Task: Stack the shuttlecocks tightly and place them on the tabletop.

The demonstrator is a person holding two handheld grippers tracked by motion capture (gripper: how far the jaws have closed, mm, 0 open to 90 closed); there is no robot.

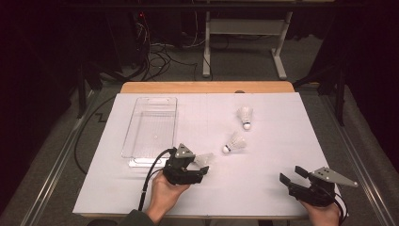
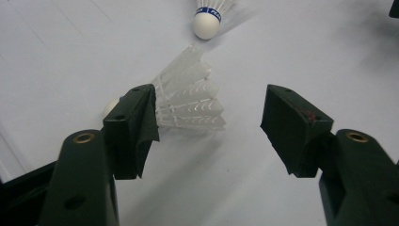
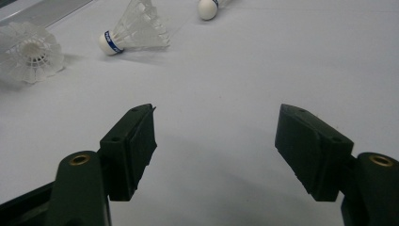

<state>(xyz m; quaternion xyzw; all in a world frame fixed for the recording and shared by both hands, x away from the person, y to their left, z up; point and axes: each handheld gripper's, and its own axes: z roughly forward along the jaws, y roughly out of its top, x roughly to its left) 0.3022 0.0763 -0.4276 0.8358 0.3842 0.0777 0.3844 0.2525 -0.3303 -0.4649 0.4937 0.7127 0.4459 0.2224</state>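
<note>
White feathered shuttlecock (image 2: 188,96) lies on the counter (image 1: 263,179) between the left gripper's (image 2: 209,125) spread fingers (image 2: 134,127), hard by the left one, cork pointing left, long axis crosswise; right gripper (image 1: 295,177) open, well apart.

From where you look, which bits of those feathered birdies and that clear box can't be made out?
- Nearest shuttlecock, left gripper view: its cork tip is mostly hidden behind one jaw of the left gripper.
- Middle shuttlecock, left gripper view: feathers cut off by the top edge and blurred.
- Far shuttlecock, right gripper view: feathers cut off by the top edge.
- Clear tray, high view: whether anything small lies inside is unclear; too small and see-through.
</note>
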